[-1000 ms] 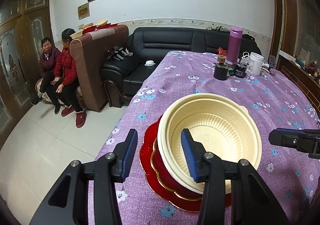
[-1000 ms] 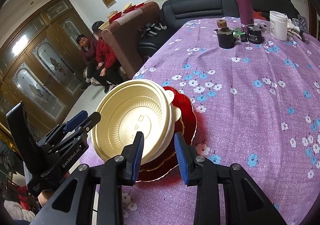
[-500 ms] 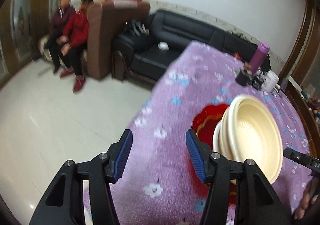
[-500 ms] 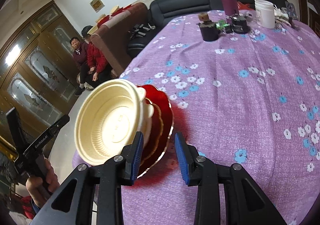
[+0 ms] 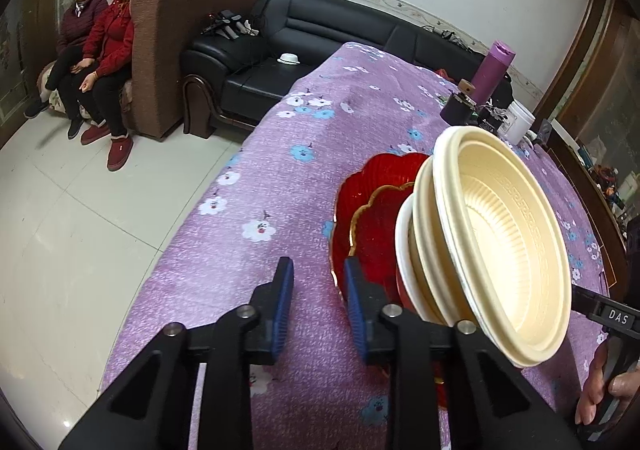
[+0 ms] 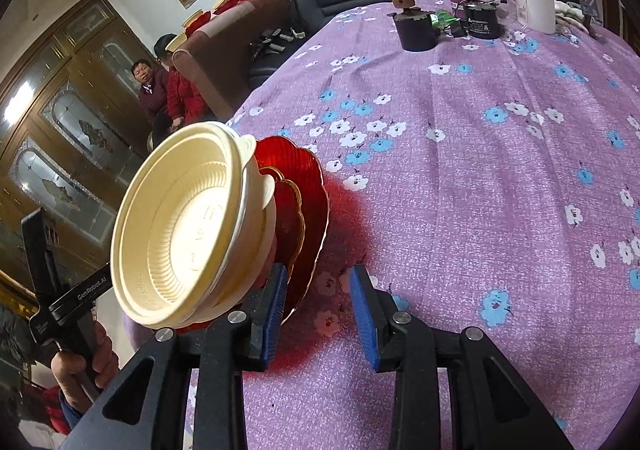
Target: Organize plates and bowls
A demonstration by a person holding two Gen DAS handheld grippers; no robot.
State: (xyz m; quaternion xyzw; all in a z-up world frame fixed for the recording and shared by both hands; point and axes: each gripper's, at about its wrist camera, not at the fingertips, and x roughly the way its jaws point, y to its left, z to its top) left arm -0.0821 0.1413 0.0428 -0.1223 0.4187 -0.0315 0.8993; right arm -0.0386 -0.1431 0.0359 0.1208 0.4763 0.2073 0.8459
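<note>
A stack of cream plastic bowls (image 5: pixel 500 246) sits on red scalloped plates (image 5: pixel 372 190) with gold rims, near the table's left edge on a purple flowered cloth (image 5: pixel 280 186). The stack also shows in the right wrist view (image 6: pixel 188 226) on the red plates (image 6: pixel 304 194). My left gripper (image 5: pixel 318 302) is open and empty, just left of the plates' near rim. My right gripper (image 6: pixel 318 314) is open and empty, with its left finger at the plates' near rim.
At the table's far end stand a purple flask (image 5: pixel 490 70), a dark cup (image 6: pixel 414 28), a black jar (image 6: pixel 482 20) and a white jar (image 6: pixel 534 2). A black sofa (image 5: pixel 288 62), a brown armchair (image 5: pixel 176 50) and two seated people (image 5: pixel 100 34) are left of the table.
Both grippers swung away from over the bowls and now sit low at the plates' near rim, one on each side. The left gripper's jaws have narrowed. The stack has not moved.
</note>
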